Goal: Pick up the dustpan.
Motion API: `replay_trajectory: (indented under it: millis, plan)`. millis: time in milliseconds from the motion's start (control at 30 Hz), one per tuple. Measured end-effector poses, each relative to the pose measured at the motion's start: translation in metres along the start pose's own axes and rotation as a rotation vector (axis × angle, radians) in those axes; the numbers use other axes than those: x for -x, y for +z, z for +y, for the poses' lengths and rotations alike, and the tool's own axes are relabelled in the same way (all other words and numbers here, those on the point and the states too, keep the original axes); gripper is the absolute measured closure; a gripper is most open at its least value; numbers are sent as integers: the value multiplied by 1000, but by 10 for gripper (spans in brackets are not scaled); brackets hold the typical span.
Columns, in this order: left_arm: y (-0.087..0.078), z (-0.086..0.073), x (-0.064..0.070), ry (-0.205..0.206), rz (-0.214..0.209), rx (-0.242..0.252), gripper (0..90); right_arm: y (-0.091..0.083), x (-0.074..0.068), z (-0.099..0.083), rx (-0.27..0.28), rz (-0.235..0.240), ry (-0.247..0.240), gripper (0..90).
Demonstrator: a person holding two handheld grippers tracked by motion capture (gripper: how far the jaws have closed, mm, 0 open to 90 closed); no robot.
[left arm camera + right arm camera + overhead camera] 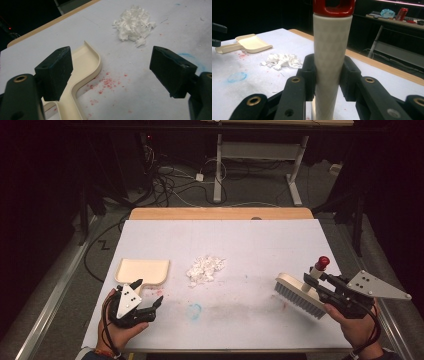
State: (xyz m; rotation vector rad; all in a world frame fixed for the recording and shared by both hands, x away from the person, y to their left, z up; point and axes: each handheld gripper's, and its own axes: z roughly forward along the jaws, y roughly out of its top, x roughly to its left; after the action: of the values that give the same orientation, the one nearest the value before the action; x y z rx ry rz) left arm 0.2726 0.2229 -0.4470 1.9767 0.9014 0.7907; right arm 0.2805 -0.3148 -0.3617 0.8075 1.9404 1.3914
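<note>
A white-covered surface [260,240] is lying under one dustpan, one brush, one heap of shreds and two hand-held tools. The cream dustpan [144,271] is sitting at the near left, its open mouth facing far and its handle running back toward the near edge. The single brush [300,292] is standing at the near right, its bristled head stretching from far left to near right on the surface, its white handle with a red cap [323,262] pointing up and away. The right tool [327,77] is gripping that handle, jaws closed tight on both sides of it. The left tool [112,72] is hovering just beside the dustpan handle, jaws spread wide and holding nothing. One small heap of white paper shreds [205,268] is lying mid-surface, between dustpan and brush.
</note>
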Motion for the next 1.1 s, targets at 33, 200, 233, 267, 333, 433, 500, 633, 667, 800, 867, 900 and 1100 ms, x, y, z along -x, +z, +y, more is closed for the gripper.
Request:
replay_trajectory:
  millis: [33, 200, 233, 267, 333, 433, 500, 633, 667, 800, 867, 900, 1100]
  plan:
    - [0, 0, 0, 0, 0, 0, 178, 0, 0, 0, -1, 0, -2, 704]
    - [-3, 0, -1, -6, 24, -7, 187, -2, 2, 2, 18, -30, 14, 704]
    - [-5, 1, -5, -43, 26, 6, 187, -2, 2, 2, 18, -29, 18, 704]
    - [-5, 1, -5, -43, 26, 6, 187, -2, 2, 2, 18, -29, 18, 704]
    - [-10, 0, -8, -72, 40, 22, 185, -1, 3, 4, 20, -36, 18, 704]
    - [-12, -3, -8, -72, 52, 4, 185, 0, 3, 6, 22, -38, 15, 704]
    - [-14, -9, -10, -102, 52, -34, 176, 1, 6, 7, 15, -42, 23, 704]
    - [-8, -20, -15, -178, 54, -148, 165, 1, 9, 9, 18, -47, 29, 704]
    - [-6, -21, -18, -199, 74, -171, 164, 2, 10, 9, 16, -50, 31, 703]
    - [0, -26, -27, -283, 84, -211, 177, 4, 11, 8, 10, -53, 38, 704]
    - [13, -31, -38, -332, 81, -252, 195, 5, 11, 7, 3, -50, 37, 703]
    - [18, -32, -42, -346, 75, -261, 208, 5, 11, 7, 5, -48, 34, 703]
    - [44, -34, -58, -404, 84, -343, 303, 4, 9, 7, 1, -48, 31, 703]
